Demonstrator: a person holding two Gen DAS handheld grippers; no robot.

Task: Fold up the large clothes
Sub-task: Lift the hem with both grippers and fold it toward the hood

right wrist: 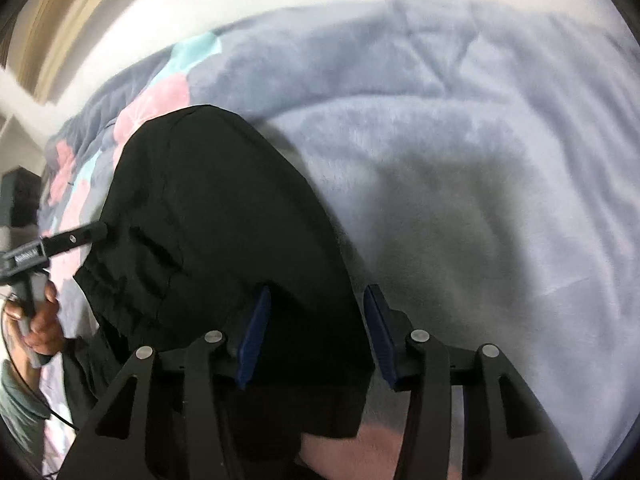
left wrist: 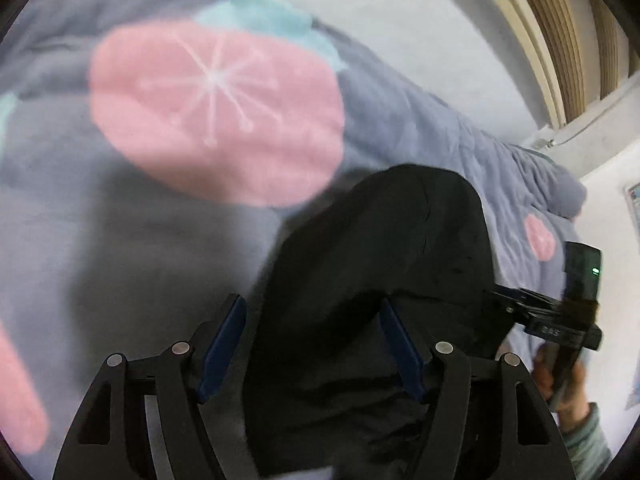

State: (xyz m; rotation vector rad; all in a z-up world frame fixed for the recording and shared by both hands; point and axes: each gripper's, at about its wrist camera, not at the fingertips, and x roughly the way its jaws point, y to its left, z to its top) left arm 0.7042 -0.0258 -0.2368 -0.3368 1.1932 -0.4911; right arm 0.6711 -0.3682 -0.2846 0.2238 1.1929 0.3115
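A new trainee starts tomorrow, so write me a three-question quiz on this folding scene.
1. True or false: the black garment lies on a blue-grey blanket with pink spots.
2. What sits between the fingers of the right gripper?
3. The fingers of the left gripper are: A pressed shut, B spread apart.
Key: 1 true; 2 the black garment; 3 B.

The garment (left wrist: 372, 280) is lying on the blanket (left wrist: 120, 240), which is spreading over the bed. In the left wrist view, the left tongs (left wrist: 312, 344) are straddling its near edge, and the right tongs (left wrist: 496, 294) are reaching in from the right. In the right wrist view, the right tongs (right wrist: 316, 332) are straddling the garment's (right wrist: 208, 216) right edge, with the left tongs (right wrist: 102, 230) touching its left side.
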